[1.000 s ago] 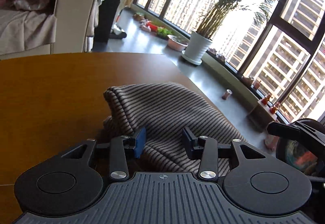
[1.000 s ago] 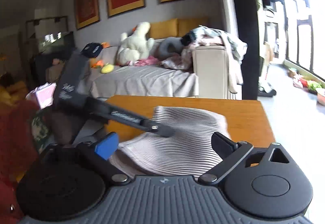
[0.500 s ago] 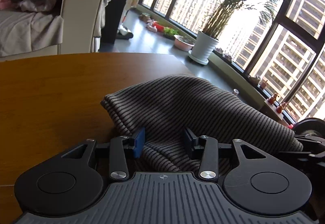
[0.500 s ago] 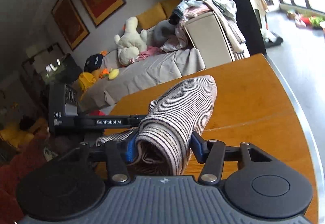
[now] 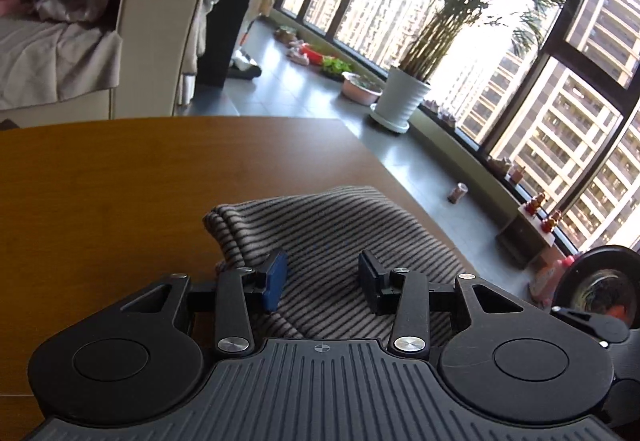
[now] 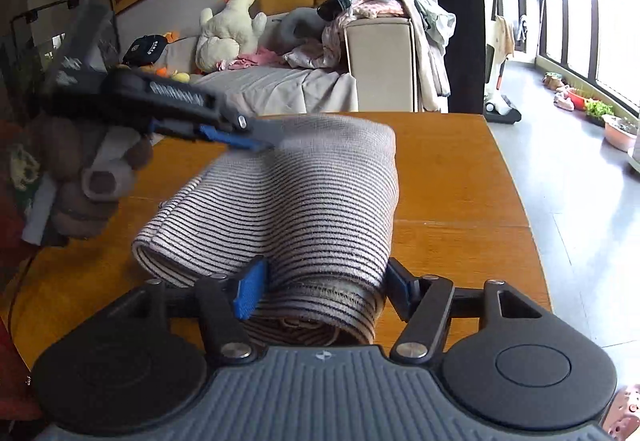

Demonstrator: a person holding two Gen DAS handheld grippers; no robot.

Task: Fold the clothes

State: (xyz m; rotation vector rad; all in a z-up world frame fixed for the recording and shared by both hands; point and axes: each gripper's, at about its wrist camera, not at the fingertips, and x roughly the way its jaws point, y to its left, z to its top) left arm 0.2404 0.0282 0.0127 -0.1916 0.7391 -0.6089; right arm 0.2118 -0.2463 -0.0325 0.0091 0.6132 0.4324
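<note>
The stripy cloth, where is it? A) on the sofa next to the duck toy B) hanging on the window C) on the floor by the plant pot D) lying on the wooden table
D: the stripy cloth lies folded over on the wooden table, with the right claw closed round its near end.

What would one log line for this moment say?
garment: striped knit folded on table | left tongs: open over it | right tongs: straddling fold
</note>
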